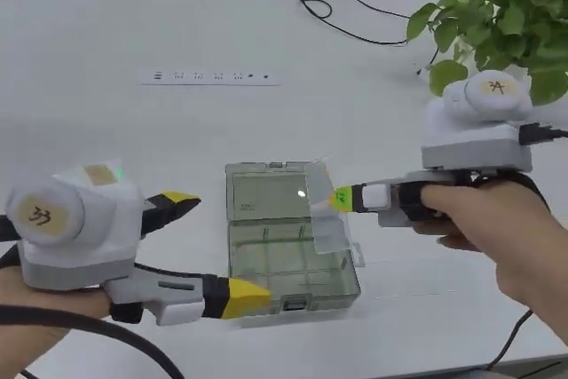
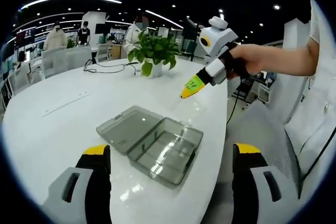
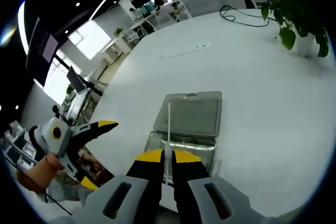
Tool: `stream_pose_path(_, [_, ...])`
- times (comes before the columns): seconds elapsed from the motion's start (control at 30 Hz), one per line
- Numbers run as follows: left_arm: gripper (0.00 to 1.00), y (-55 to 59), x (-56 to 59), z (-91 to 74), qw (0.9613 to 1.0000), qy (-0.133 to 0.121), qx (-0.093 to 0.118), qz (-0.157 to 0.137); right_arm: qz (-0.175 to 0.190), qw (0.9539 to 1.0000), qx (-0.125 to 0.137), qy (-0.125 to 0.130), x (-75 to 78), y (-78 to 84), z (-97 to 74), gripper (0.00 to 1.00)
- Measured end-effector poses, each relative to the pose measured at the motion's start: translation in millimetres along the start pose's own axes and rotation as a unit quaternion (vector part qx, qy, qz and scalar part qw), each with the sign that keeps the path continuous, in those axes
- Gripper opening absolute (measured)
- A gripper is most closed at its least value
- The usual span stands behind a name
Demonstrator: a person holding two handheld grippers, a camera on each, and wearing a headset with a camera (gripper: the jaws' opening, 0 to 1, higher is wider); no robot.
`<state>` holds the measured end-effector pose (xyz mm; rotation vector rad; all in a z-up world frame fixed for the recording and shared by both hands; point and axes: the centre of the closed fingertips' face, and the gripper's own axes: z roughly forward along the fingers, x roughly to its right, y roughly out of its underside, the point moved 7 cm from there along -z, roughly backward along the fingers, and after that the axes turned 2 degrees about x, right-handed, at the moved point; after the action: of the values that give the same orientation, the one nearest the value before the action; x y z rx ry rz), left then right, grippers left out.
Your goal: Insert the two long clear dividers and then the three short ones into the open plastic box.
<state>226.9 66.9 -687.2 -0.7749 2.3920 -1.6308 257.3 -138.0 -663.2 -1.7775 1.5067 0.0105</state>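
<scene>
The open smoky plastic box (image 1: 342,283) lies at the table's near middle, its lid (image 1: 266,193) folded flat behind it. Thin partition lines show inside the base. My right gripper (image 1: 342,200) is shut on a clear divider (image 1: 324,215), which it holds tilted over the box's right side. In the right gripper view the divider (image 3: 168,124) stands edge-on between the shut jaws (image 3: 168,157), above the box (image 3: 181,142). My left gripper (image 1: 222,248) stands open just left of the box with nothing in it. The left gripper view looks between its wide jaws (image 2: 170,150) at the box (image 2: 165,150).
A white power strip (image 1: 210,76) lies further back on the table. A black cable (image 1: 346,15) and a potted plant (image 1: 506,15) sit at the far right. The table's near edge runs just in front of the box. People stand far off in the room.
</scene>
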Motion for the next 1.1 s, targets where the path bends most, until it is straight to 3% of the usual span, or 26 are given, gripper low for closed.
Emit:
stream_pose_path(0.1, [1.0, 4.1, 0.5, -1.7, 0.9999, 0.008, -0.004, 0.01, -0.003, 0.9994, -0.028, 0.019, 5.4, 1.1, 2.2, 0.07])
stream_pose_path(0.2, [1.0, 8.9, 0.3, -2.5, 0.9997, 0.012, -0.013, 0.016, 0.022, 0.9984, -0.045, 0.026, 7.2, 2.6, 5.5, 0.07])
stream_pose_path(0.37, [1.0, 12.8, 1.1, -3.8, 0.9996, 0.02, -0.011, 0.018, 0.03, 0.9964, -0.066, 0.045, 13.2, 4.9, 14.9, 0.07])
stream_pose_path(0.57, [1.0, 15.8, 3.2, -3.7, 0.9992, 0.03, -0.009, 0.026, 0.055, 0.9919, -0.097, 0.061, 17.5, 19.2, 24.2, 0.07])
stream_pose_path(0.8, [1.0, 18.6, 1.0, -3.0, 0.999, 0.035, -0.007, 0.027, 0.086, 0.9873, -0.111, 0.074, 23.0, 23.3, 32.4, 0.07])
stream_pose_path(1.1, [1.0, 19.4, -0.3, -2.3, 0.999, 0.04, 0.0, 0.02, 0.081, 0.9842, -0.13, 0.088, 28.2, 23.4, 41.7, 0.07])
